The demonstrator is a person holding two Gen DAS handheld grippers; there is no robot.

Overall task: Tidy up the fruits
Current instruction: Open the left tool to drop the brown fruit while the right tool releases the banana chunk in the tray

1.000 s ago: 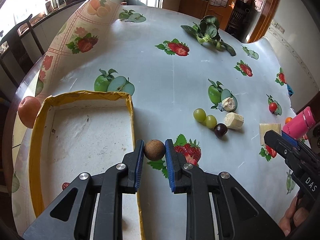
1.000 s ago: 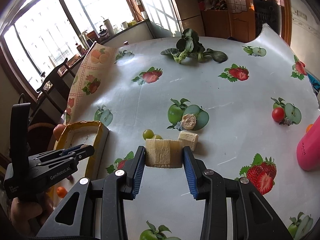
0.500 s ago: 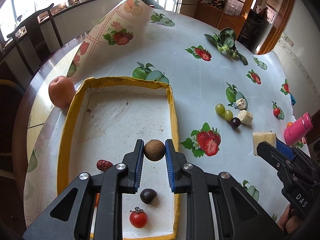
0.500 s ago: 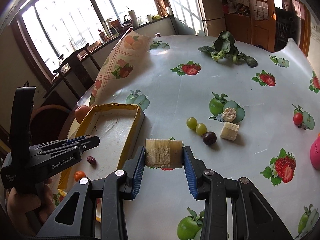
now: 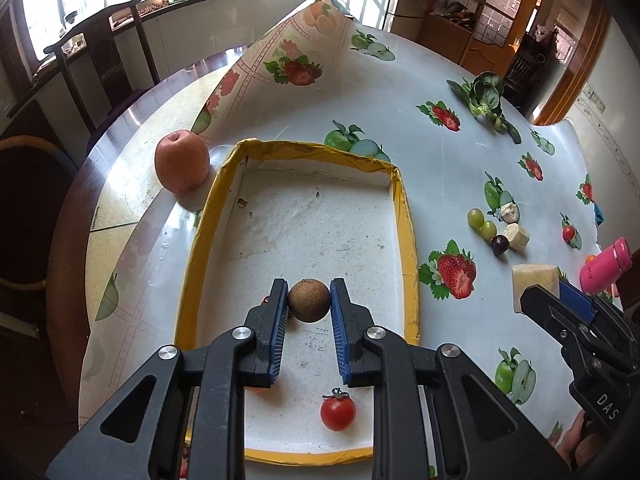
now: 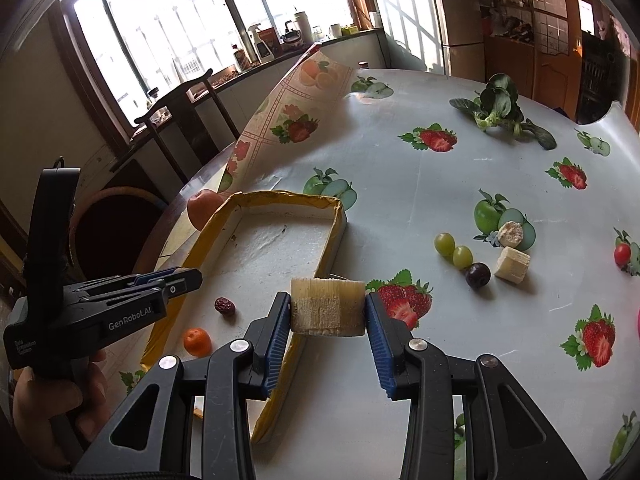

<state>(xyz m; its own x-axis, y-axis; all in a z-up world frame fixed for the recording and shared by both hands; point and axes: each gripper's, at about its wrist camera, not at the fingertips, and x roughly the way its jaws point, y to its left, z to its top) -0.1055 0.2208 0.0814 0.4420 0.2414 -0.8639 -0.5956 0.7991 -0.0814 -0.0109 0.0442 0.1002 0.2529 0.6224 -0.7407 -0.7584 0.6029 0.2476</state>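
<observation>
- While the left gripper hangs over the yellow tray, its two blue pads pinch a small round brown fruit.
- R gripper pinches a pale cut chunk, right over the tray's near edge.
- Inside the tray: a little red tomato, a wrinkly dark red fruit & a tiny orange one.
- A big apple sits on the table, touching the tray's outside corner.
- On the fruit-print cloth, well apart from the tray: 2 green grapes, a dark grape & 2 pale cut bits, all close together.
- Leafy greens lie far back.
- A pink bottle lies at the right side.
- A hand holds the L tool.
</observation>
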